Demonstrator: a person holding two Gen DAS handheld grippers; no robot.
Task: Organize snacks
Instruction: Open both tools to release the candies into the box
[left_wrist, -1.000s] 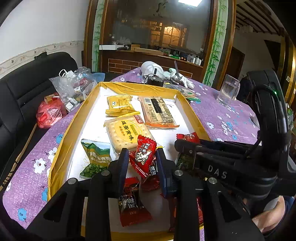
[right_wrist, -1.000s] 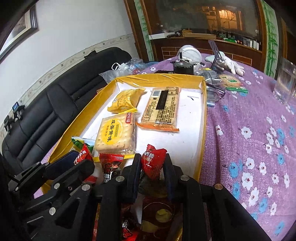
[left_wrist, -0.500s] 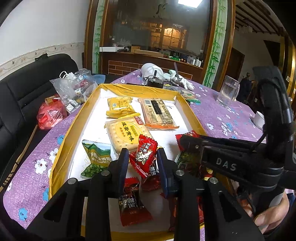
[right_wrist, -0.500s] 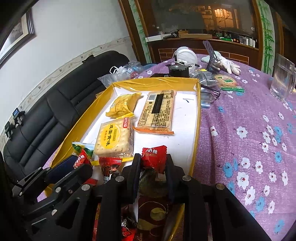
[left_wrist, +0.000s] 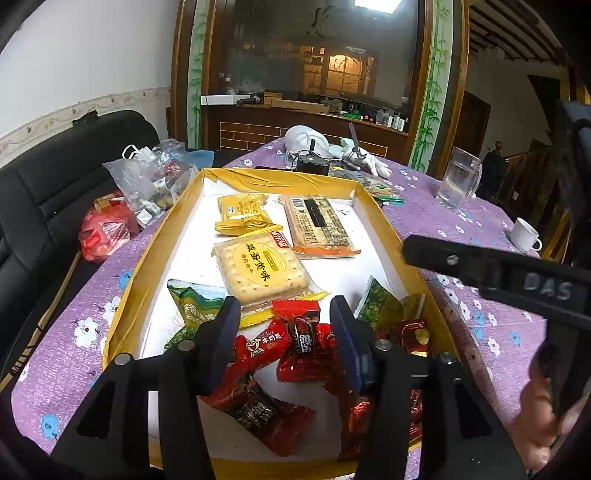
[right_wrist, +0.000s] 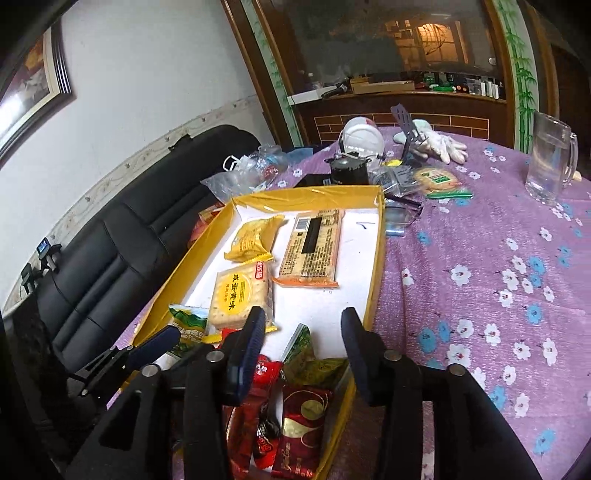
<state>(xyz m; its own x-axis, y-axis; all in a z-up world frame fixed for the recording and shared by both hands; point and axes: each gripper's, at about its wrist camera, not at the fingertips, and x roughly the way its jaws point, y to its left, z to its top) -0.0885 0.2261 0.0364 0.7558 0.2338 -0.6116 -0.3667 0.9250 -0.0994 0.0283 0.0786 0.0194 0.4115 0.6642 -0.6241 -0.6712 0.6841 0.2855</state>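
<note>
Red candy packets (left_wrist: 295, 343) are lying heaped at the near end of the yellow tray (left_wrist: 147, 258), directly beneath the left gripper (left_wrist: 284, 332). Both the left and the right gripper (right_wrist: 303, 336) have just been opening; their jaws are standing apart, gripping nothing.

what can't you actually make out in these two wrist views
- Left wrist view: the red candy wrappers at the near end of the yellow-rimmed white tray are partly covered by the left gripper, so their count is unclear.
- Right wrist view: the red-and-gold snack packet runs under the right gripper and off the bottom edge.
- Both views: small print on the long tan biscuit pack is too small to read.
</note>
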